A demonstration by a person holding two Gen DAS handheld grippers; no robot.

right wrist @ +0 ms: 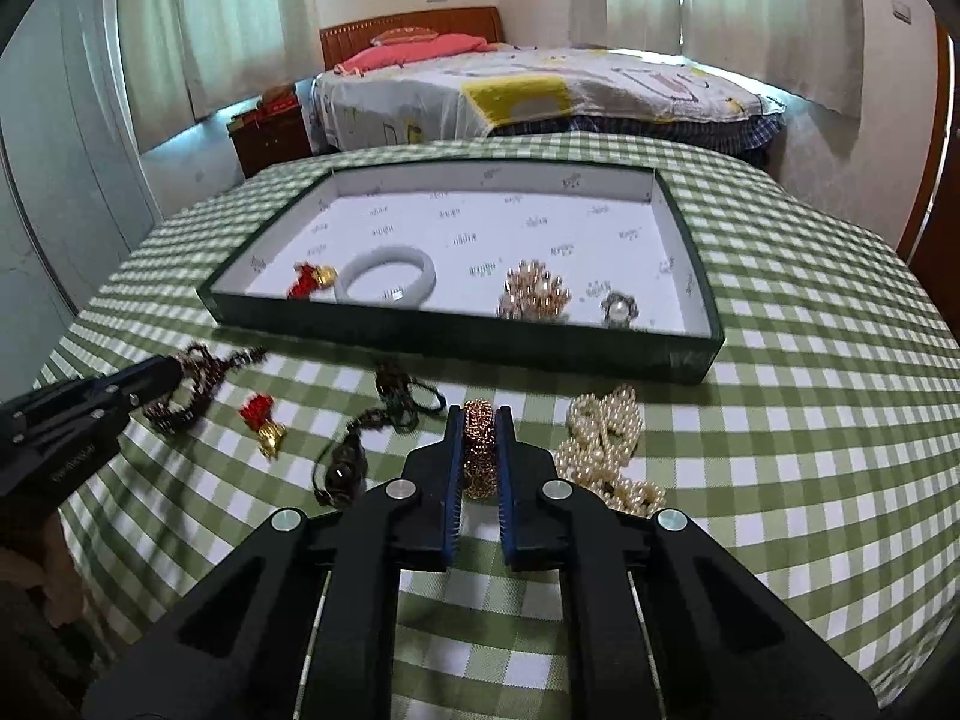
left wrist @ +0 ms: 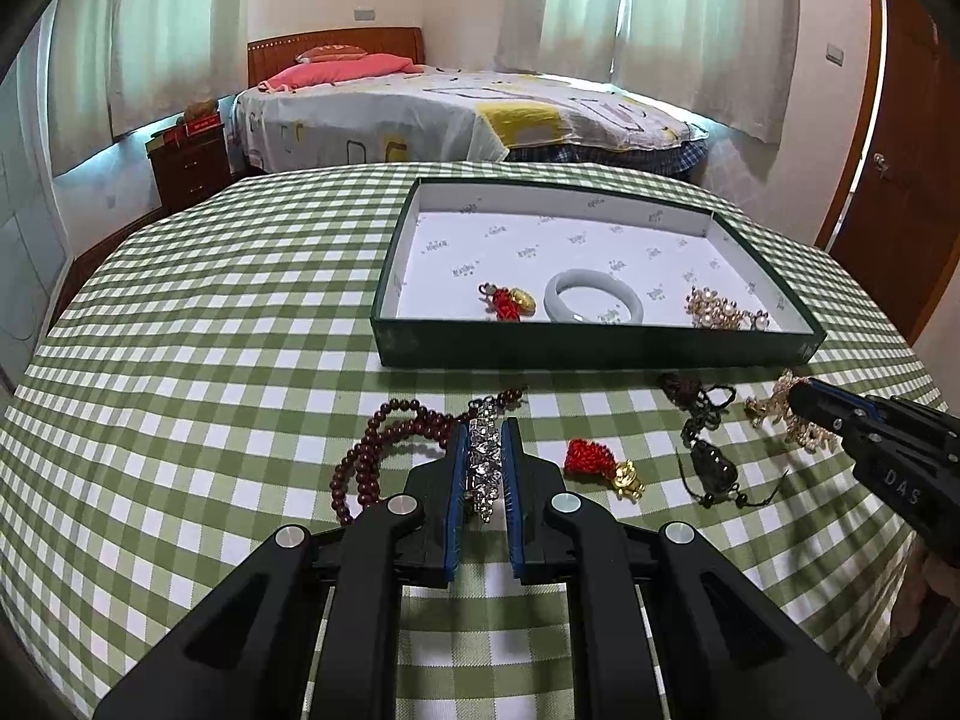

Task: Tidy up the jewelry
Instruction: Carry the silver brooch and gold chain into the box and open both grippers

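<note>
My left gripper (left wrist: 485,427) is shut on a silver rhinestone bracelet (left wrist: 485,462), just above a dark red bead string (left wrist: 384,450) on the checked tablecloth. My right gripper (right wrist: 479,420) is shut on a gold chain bracelet (right wrist: 479,450), next to a pearl necklace (right wrist: 606,444). The green tray (left wrist: 594,348) with a white floor stands beyond. In it lie a red-and-gold charm (left wrist: 507,301), a white bangle (left wrist: 594,297), a pearl brooch (left wrist: 714,307) and a small pearl flower (right wrist: 619,307).
On the cloth between the grippers lie another red-and-gold charm (left wrist: 603,465) and a dark corded pendant (left wrist: 708,450). The round table's edge (left wrist: 36,360) curves off on the left. A bed (left wrist: 456,114) and nightstand (left wrist: 192,162) stand behind.
</note>
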